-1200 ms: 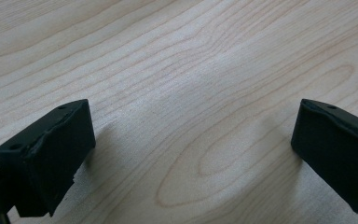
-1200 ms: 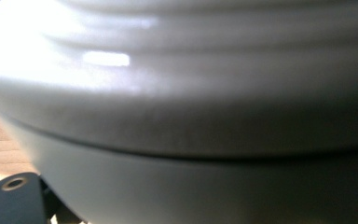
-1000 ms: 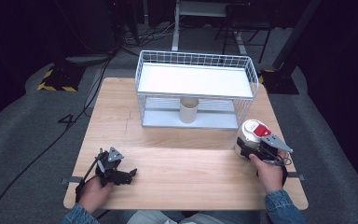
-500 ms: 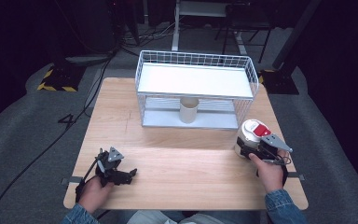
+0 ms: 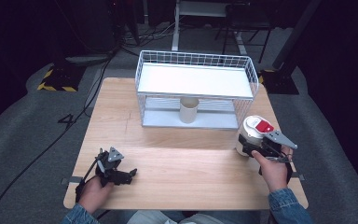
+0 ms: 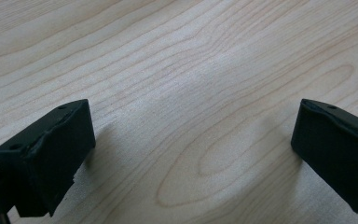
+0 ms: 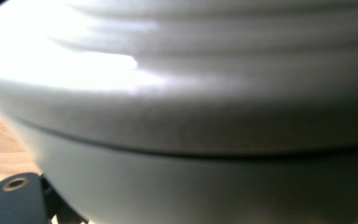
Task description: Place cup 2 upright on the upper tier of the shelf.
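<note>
The white jar (image 5: 254,135) stands upright, long axis vertical, red-marked lid up, at the table's (image 5: 182,158) right edge, just in front of the wire basket's (image 5: 196,84) right end. The high view places the right gripper (image 5: 251,148) against the jar; the right gripper view shows its blurred lid seam (image 7: 177,149) close up, so it seems clamped. The left gripper (image 5: 129,174) rests low, jaws wide apart over bare wood in its own view
</note>
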`<state>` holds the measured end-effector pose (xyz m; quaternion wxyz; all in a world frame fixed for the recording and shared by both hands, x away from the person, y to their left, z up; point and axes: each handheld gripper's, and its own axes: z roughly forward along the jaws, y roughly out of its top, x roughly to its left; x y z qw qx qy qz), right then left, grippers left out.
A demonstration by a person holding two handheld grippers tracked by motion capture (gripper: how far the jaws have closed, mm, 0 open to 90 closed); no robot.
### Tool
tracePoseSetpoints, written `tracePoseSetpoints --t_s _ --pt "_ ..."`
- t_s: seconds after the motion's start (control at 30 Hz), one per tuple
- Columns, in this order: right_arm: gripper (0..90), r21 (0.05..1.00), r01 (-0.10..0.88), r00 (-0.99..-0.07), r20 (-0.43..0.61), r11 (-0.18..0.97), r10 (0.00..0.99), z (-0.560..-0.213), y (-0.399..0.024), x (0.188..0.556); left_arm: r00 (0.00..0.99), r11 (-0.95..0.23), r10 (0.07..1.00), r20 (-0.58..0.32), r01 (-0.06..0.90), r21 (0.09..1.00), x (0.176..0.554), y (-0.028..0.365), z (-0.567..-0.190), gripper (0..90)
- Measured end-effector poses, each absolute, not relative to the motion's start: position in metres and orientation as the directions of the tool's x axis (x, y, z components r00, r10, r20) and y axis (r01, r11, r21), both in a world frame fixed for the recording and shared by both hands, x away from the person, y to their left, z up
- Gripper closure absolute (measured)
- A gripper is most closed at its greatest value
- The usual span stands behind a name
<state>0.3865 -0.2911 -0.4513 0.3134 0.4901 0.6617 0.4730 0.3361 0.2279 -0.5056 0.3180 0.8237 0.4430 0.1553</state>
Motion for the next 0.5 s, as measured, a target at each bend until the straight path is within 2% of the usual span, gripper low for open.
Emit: tracePoseSetpoints --t_s 0.5 --pt "12.6 0.933 0.346 -0.349 0.034 0.095 0.936 -0.413 -0.283 0.384 0.559 -0.405 0.829 -0.025 0.631 0.662 0.336 0.228 -0.506 0.0"
